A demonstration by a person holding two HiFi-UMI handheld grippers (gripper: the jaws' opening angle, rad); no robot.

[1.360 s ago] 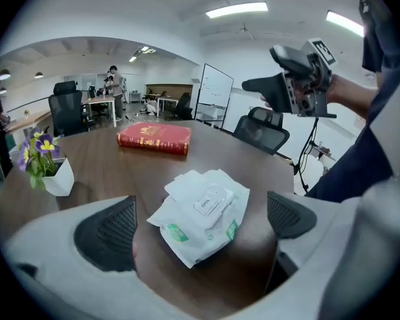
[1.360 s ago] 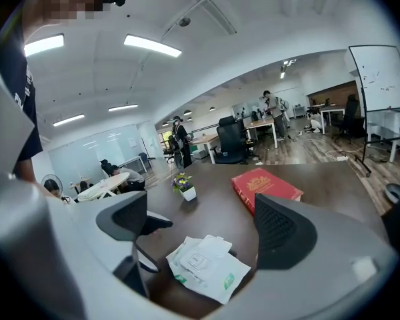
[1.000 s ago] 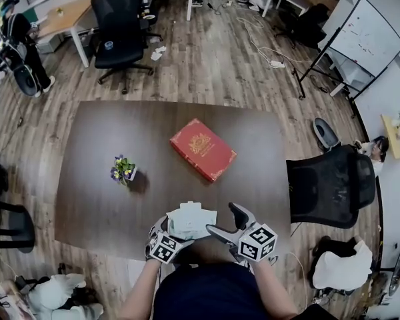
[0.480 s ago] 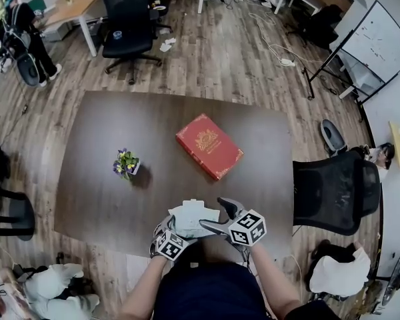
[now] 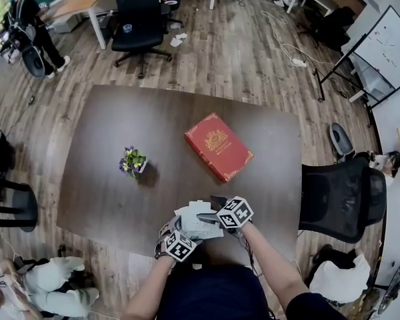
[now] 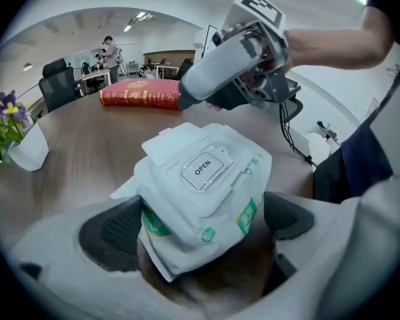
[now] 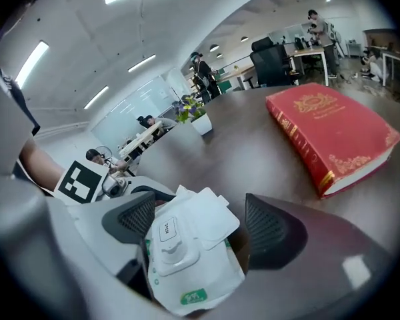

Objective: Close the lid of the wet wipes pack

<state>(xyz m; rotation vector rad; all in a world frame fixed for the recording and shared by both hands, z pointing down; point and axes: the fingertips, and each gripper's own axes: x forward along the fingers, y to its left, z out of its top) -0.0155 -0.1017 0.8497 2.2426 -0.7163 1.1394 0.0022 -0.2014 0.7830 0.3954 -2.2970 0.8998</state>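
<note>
Though the head view buries most of the wet wipes pack (image 5: 195,224) under the right gripper (image 5: 210,209) and its marker cube (image 5: 235,213), both gripper views show it well. It sits at the near edge of the table (image 5: 107,165), clamped across its width in the left gripper (image 6: 200,227), a dark pad (image 6: 117,232) pressed into its side. Whether its underside rests on the wood I can't tell; the jaws cover that. Right gripper now: jaws wide and closing, one either side of the pack's top, pads clear of it, nothing gripped. A white flap (image 6: 170,142) lies folded back at the pack's far end, beyond the label reading OPEN (image 6: 203,169); whether the pack is sealed there is hard to say. Count: one pack, two grippers, one red book (image 5: 218,146) mid-table, one small flower pot (image 5: 133,161) to its left. Both arms (image 5: 273,272) are cut off at the picture's bottom edge.
</note>
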